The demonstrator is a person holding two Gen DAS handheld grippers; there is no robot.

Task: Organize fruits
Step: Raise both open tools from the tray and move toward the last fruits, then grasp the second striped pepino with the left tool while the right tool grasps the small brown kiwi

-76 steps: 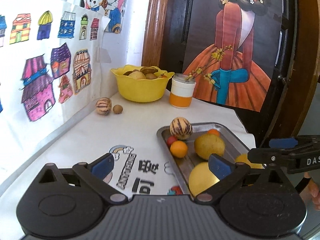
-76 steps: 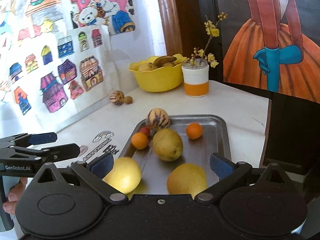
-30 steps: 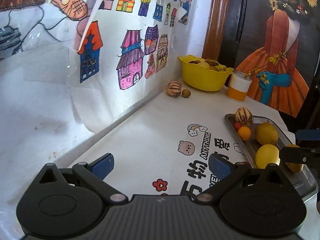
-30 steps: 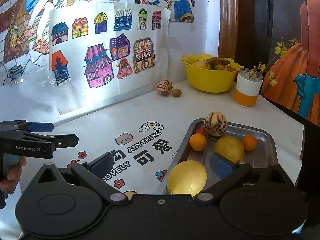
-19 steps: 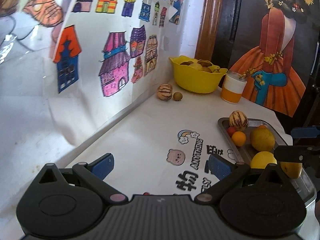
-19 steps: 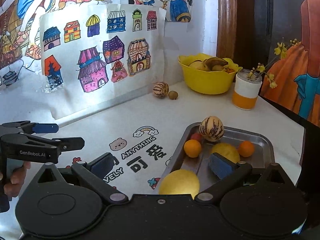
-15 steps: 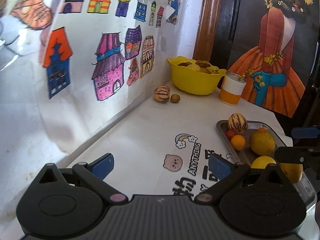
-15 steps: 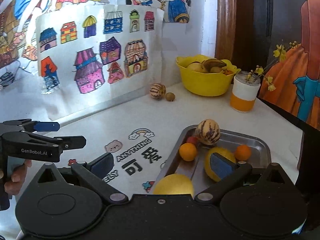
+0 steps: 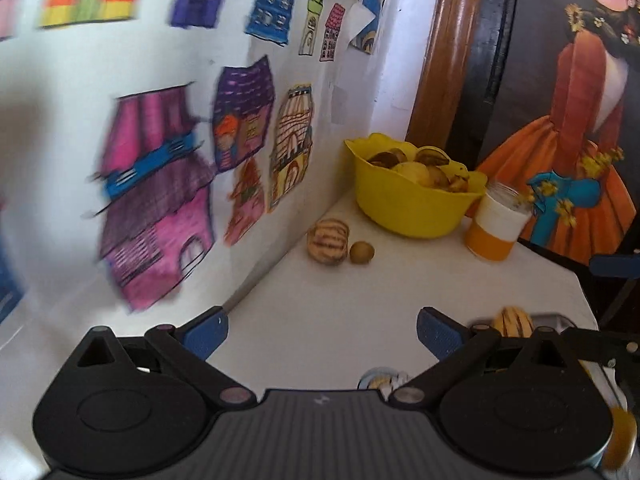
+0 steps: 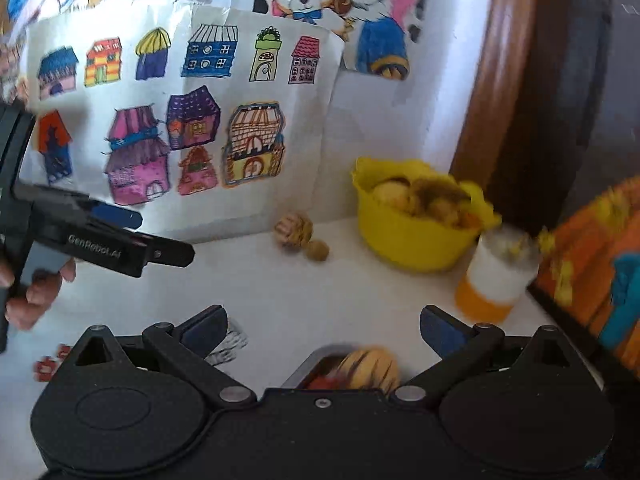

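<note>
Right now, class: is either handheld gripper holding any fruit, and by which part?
No. The left gripper and right gripper are both open, with nothing between their fingers.

Right tongs hide most of the blurred tray.

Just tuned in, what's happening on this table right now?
A person holds two grippers, and both the left gripper and right gripper are open and empty above the white table. A striped fruit and a small brown fruit lie loose beside the yellow bowl; neither is grasped yet.
</note>
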